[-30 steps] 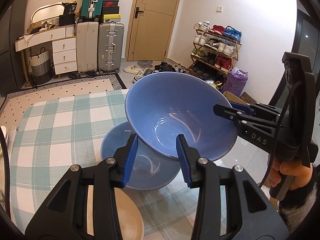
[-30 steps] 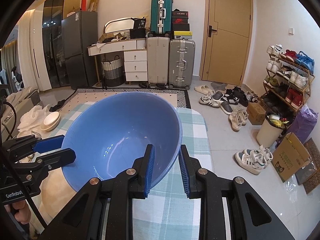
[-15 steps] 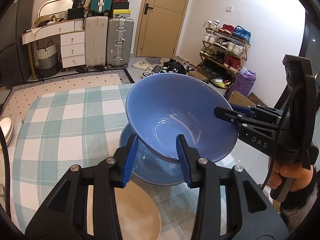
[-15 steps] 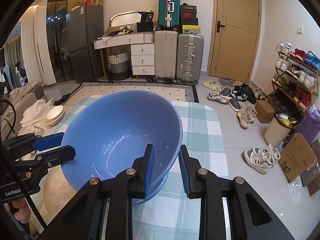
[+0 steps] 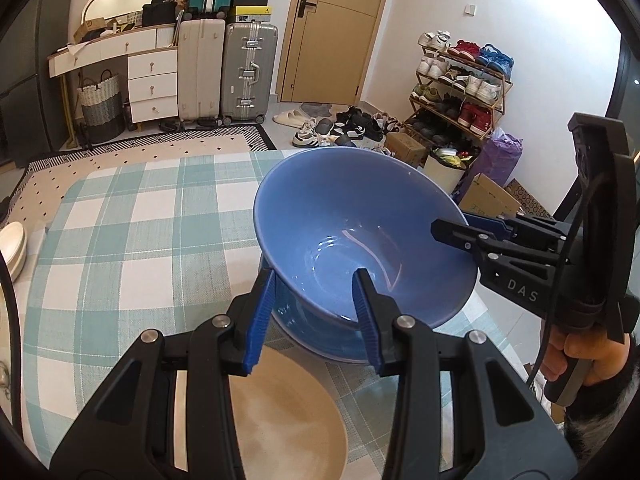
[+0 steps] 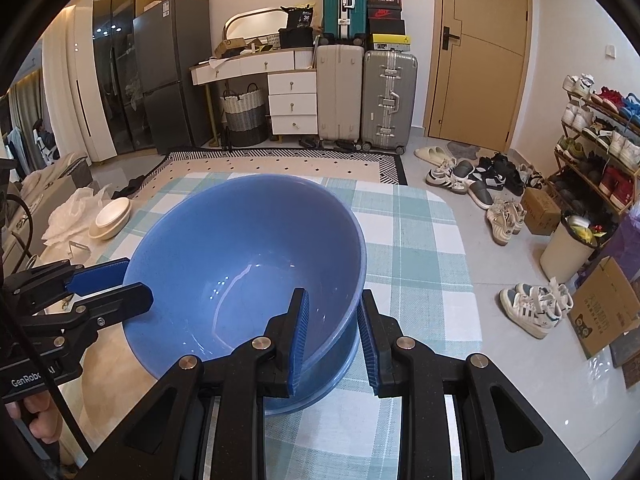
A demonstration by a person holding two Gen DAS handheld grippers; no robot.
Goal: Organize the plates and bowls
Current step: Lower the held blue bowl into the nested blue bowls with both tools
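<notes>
Here, a large blue bowl (image 5: pixel 360 236) sits nested in a second blue bowl (image 5: pixel 320 340) on a table (image 5: pixel 132 232) covered in a teal-and-white check cloth. The upper bowl is empty and glossy inside, mouth up but tipped, its rim higher on the far side in the left wrist view. Only the lower bowl's rim and outer wall show beneath it.

The right gripper (image 6: pixel 333 338) has its fingers (image 6: pixel 300 336) either side of the upper bowl's near rim, one blue pad inside and one outside, with a gap to the wall; whether they touch it cannot be told.

The left gripper (image 5: pixel 314 318) has parted fingers (image 5: pixel 260 320) straddling the opposite edge, one inside the bowl and one outside, not visibly pressing the wall.

A tan plate (image 5: pixel 280 420) lies on the table just beside the stack, beneath the left gripper. Stacked cream bowls (image 6: pixel 111 217) rest at the table's far left edge, well apart.
</notes>
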